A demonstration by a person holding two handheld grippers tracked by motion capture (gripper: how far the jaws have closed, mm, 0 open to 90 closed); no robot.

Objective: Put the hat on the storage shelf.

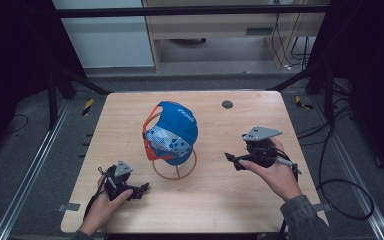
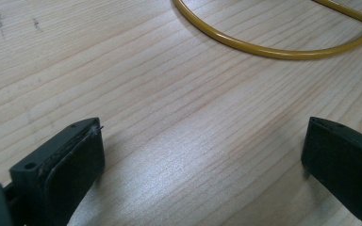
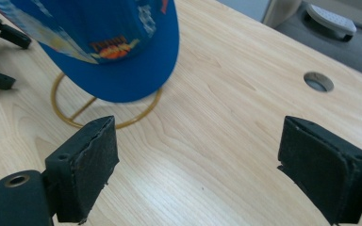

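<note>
A blue cap (image 1: pixel 172 131) with an orange strap and a patterned panel hangs on a gold wire stand whose ring base (image 1: pixel 175 166) rests mid-table. In the right gripper view the cap (image 3: pixel 108 42) fills the upper left, over the ring (image 3: pixel 101 117). My left gripper (image 1: pixel 142 189) lies low on the table left of the stand, jaws wide open (image 2: pixel 202 160) with bare wood between them and the ring (image 2: pixel 273 47) ahead. My right gripper (image 1: pixel 231 160) is held above the table right of the cap, open (image 3: pixel 195 165) and holding nothing.
The wooden table (image 1: pixel 130 110) has a round cable hole (image 1: pixel 227 104) at its back right, seen as the hole (image 3: pixel 318 81) in the right gripper view. Cables lie on the floor to the right (image 1: pixel 340 195). Metal rails run along both table sides.
</note>
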